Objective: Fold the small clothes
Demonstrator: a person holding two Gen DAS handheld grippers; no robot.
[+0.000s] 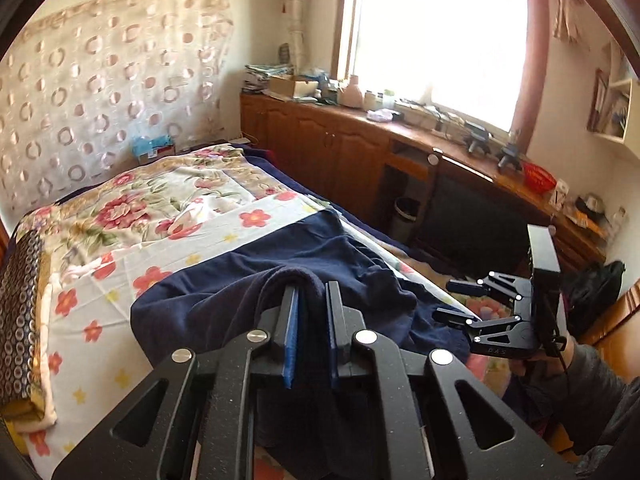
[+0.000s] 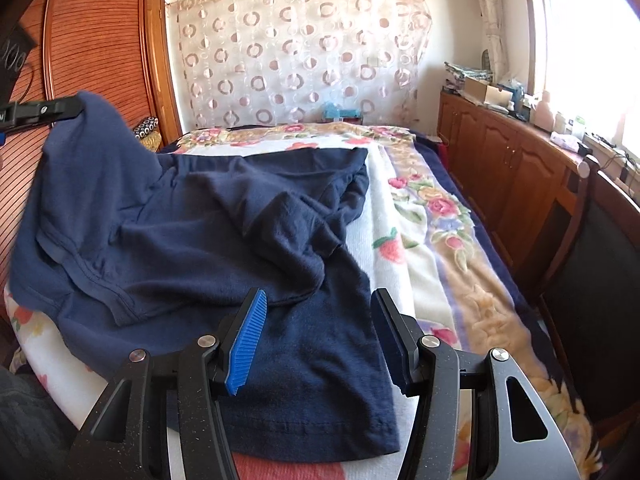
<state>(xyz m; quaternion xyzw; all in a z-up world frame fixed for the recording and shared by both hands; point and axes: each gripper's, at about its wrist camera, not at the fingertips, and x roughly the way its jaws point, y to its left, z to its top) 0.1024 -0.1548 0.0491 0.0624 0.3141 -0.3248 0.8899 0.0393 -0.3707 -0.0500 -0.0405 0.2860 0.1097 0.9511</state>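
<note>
A navy blue garment (image 2: 240, 220) lies crumpled across the floral bedsheet (image 2: 420, 240). One corner of it is lifted at the left, where my left gripper (image 2: 76, 106) is shut on the fabric. In the left wrist view the navy cloth (image 1: 240, 288) drapes over and between the fingers of my left gripper (image 1: 312, 292), whose blue pads pinch a fold. My right gripper (image 2: 320, 300) hovers open just above the garment's near hem, with nothing pinched between its pads. From the left wrist view, the right gripper (image 1: 443, 300) stands open beside the bed's right edge.
The bed (image 1: 120, 216) fills the middle, with a patterned curtain behind it. Wooden cabinets (image 1: 340, 148) with clutter on top run under the window. A small bin (image 1: 406, 216) and a dark chair (image 2: 600, 260) stand between them and the bed. A wooden wardrobe (image 2: 92, 40) is at the left.
</note>
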